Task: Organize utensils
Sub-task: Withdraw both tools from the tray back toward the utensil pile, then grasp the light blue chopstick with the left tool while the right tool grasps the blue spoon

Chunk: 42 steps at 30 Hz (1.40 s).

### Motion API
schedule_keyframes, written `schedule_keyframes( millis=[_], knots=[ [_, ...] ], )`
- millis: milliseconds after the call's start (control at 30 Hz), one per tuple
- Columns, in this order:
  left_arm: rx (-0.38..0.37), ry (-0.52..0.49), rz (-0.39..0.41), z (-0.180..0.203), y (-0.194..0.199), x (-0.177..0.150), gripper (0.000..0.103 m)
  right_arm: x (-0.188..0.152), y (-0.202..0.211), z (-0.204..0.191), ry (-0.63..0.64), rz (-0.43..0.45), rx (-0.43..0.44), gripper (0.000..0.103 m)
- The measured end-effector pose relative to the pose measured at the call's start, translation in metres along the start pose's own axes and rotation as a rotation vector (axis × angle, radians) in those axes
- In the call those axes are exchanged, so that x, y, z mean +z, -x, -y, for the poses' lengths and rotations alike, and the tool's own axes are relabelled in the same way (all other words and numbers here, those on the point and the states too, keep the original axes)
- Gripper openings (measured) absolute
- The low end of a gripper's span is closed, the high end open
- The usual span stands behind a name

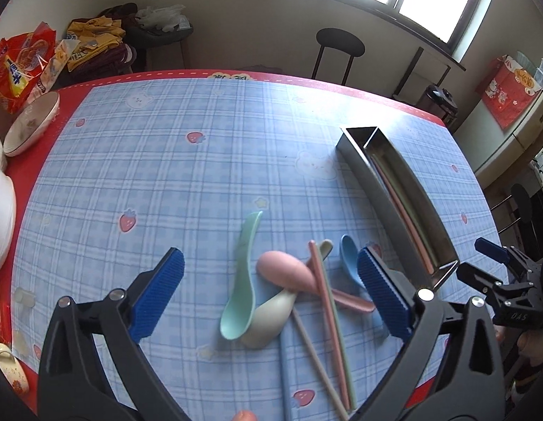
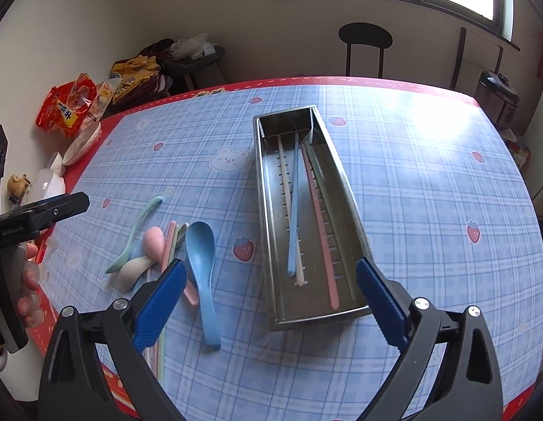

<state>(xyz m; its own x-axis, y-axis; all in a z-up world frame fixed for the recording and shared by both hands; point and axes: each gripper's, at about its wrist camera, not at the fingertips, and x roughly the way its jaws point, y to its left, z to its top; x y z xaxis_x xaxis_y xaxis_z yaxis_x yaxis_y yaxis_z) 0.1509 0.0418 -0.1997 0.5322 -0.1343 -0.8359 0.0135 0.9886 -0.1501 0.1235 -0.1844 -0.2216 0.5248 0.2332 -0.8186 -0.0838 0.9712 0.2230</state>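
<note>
A steel utensil tray lies on the checked tablecloth and holds several chopsticks; it also shows in the left wrist view. Left of it lies a pile: a mint spoon, a pink spoon, a grey-green spoon, a blue spoon and loose chopsticks. My left gripper is open and empty just above the pile. My right gripper is open and empty above the tray's near end. The right gripper also shows at the left wrist view's right edge.
White bowls and snack bags sit at the table's left edge. A small teapot figure stands by the left edge. A black chair stands behind the table. A pot sits at the far right.
</note>
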Motion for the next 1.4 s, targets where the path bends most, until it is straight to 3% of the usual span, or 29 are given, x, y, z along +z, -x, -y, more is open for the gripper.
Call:
schedule_keyframes(
  millis=[200, 500, 633, 900, 967, 1100, 1400],
  knots=[
    [0.012, 0.019, -0.027, -0.030, 0.009, -0.036, 0.097, -0.022, -0.010, -0.023, 0.034, -0.040, 0.020, 0.096],
    [0.023, 0.027, -0.059, -0.038, 0.009, -0.080, 0.097, -0.037, -0.020, -0.048, 0.076, -0.081, 0.086, 0.094],
    [0.017, 0.022, -0.054, -0.039, 0.010, -0.084, 0.097, -0.036, -0.023, -0.057, 0.108, -0.087, 0.089, 0.082],
    [0.004, 0.039, -0.023, -0.046, 0.014, -0.077, 0.096, -0.029, -0.047, -0.078, 0.214, -0.161, 0.077, 0.039],
    [-0.007, 0.044, -0.025, -0.048, 0.012, -0.079, 0.093, -0.027, -0.057, -0.082, 0.235, -0.183, 0.054, 0.033],
    [0.018, 0.058, -0.052, -0.049, 0.002, -0.085, 0.083, -0.022, -0.077, -0.083, 0.240, -0.220, 0.010, 0.027],
    [-0.040, 0.068, -0.078, -0.043, -0.010, -0.091, 0.067, -0.010, -0.104, -0.088, 0.247, -0.250, -0.060, 0.025]
  ],
)
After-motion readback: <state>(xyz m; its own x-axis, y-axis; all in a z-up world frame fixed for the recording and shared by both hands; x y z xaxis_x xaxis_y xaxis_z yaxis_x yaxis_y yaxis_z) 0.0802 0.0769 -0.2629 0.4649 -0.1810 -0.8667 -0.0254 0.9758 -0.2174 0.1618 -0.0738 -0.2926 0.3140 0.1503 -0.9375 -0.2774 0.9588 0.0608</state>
